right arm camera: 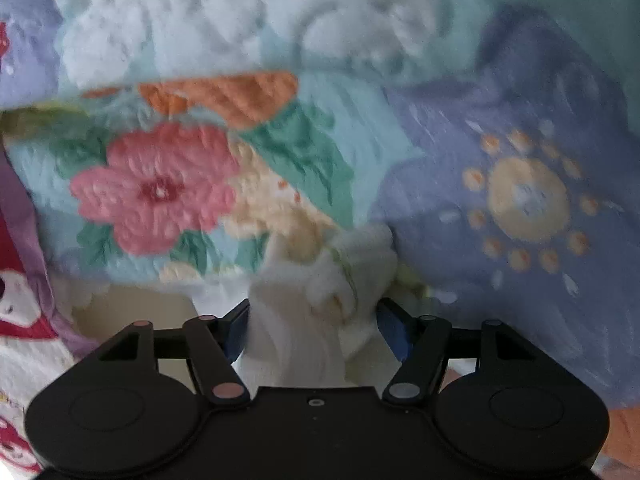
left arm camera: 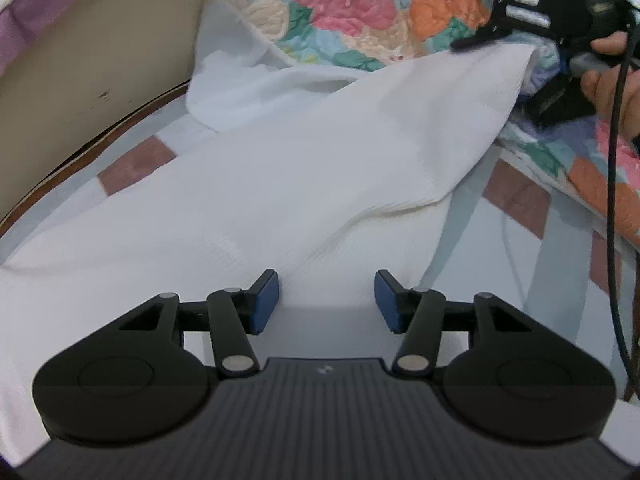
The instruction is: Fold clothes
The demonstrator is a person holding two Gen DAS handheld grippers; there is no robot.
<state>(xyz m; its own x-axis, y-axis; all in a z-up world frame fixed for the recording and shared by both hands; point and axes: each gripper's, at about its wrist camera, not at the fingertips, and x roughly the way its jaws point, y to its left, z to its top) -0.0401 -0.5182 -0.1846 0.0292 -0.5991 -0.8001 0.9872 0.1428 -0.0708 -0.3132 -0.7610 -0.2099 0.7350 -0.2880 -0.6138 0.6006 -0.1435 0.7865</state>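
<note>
A white knit garment [left arm camera: 280,184] lies spread on the bed, one corner pulled up toward the far right. My left gripper [left arm camera: 326,300] is open and hovers just above the garment's near part, nothing between its blue pads. My right gripper [left arm camera: 516,36] shows at the upper right of the left wrist view, at the raised corner. In the right wrist view the right gripper [right arm camera: 312,320] has a bunched wad of the white garment [right arm camera: 320,304] between its wide-apart fingers; the frame is blurred and the pads do not look pressed on the cloth.
A flowered quilt [left arm camera: 360,4] is heaped at the far side and fills the right wrist view [right arm camera: 280,140]. A checked bedsheet [left arm camera: 516,196] lies under the garment. A beige headboard [left arm camera: 100,60] stands at the left. A black cable [left arm camera: 612,200] hangs at the right.
</note>
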